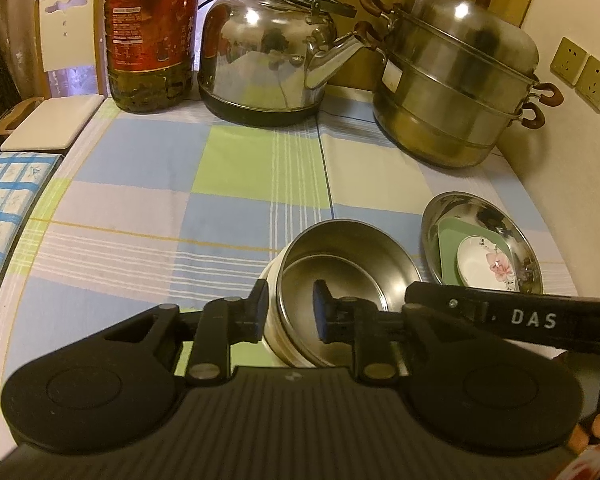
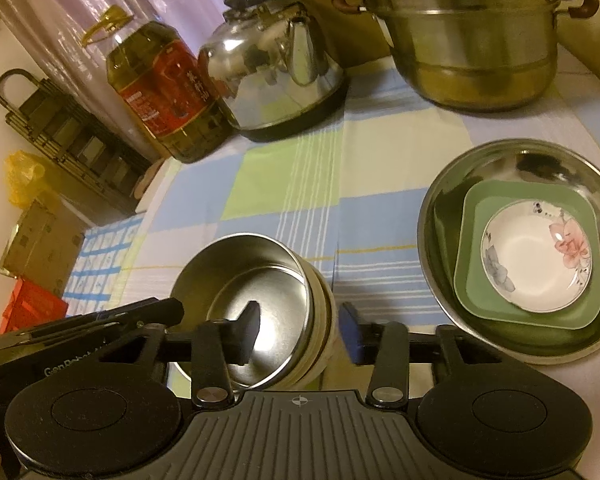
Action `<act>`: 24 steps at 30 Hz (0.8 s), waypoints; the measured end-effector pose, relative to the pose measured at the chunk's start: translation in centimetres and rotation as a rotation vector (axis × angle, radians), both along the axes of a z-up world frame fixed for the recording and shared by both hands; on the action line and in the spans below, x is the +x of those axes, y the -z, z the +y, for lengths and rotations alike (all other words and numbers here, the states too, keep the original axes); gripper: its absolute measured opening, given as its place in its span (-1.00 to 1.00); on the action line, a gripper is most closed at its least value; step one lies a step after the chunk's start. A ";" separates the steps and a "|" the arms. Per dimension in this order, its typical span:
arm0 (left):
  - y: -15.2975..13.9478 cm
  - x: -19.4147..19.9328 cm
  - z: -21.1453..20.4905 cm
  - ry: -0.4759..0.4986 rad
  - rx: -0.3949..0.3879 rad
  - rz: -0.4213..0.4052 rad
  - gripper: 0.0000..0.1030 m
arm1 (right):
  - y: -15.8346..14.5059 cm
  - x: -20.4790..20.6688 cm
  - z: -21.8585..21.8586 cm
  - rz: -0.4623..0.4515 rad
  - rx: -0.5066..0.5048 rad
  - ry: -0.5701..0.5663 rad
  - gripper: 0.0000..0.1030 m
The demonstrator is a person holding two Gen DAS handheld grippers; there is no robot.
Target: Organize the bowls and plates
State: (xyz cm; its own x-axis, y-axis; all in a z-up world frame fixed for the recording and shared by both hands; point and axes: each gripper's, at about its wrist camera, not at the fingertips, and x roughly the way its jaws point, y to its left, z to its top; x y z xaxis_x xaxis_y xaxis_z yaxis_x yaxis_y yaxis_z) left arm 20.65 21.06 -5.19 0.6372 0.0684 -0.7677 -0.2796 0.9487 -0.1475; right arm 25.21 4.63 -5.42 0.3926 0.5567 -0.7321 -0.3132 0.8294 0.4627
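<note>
A steel bowl (image 1: 340,248) (image 2: 240,264) nests in a white-sided bowl on the checked tablecloth, close in front of both grippers. My left gripper (image 1: 290,312) straddles the stack's left wall, one finger outside and one inside, with a gap at the inner pad, so it is open. My right gripper (image 2: 300,328) straddles the right wall the same way, its pads apart from the wall, open too. To the right sits a steel plate (image 1: 460,208) (image 2: 500,156) holding a green square plate (image 2: 472,280) and a small floral dish (image 2: 536,256).
At the back of the table stand a steel kettle (image 1: 260,60), a tiered steamer pot (image 1: 460,92) and a large oil bottle (image 1: 152,40). A white chair (image 1: 60,112) is at the left edge. Wall sockets (image 1: 584,72) are on the right wall.
</note>
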 end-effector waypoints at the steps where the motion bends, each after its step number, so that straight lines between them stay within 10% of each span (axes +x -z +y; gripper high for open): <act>1: -0.1 -0.2 0.0 -0.002 -0.002 0.000 -0.58 | -0.2 -0.2 -0.1 0.000 0.004 0.001 -0.09; 8: -1.4 -2.6 -0.7 -0.012 0.001 -0.005 -0.47 | -1.5 -2.0 -1.7 -0.007 0.021 0.009 0.28; 24: -2.1 -11.1 -4.2 -0.014 -0.003 0.039 -0.37 | -3.1 -10.4 -8.0 0.002 0.001 -0.014 0.36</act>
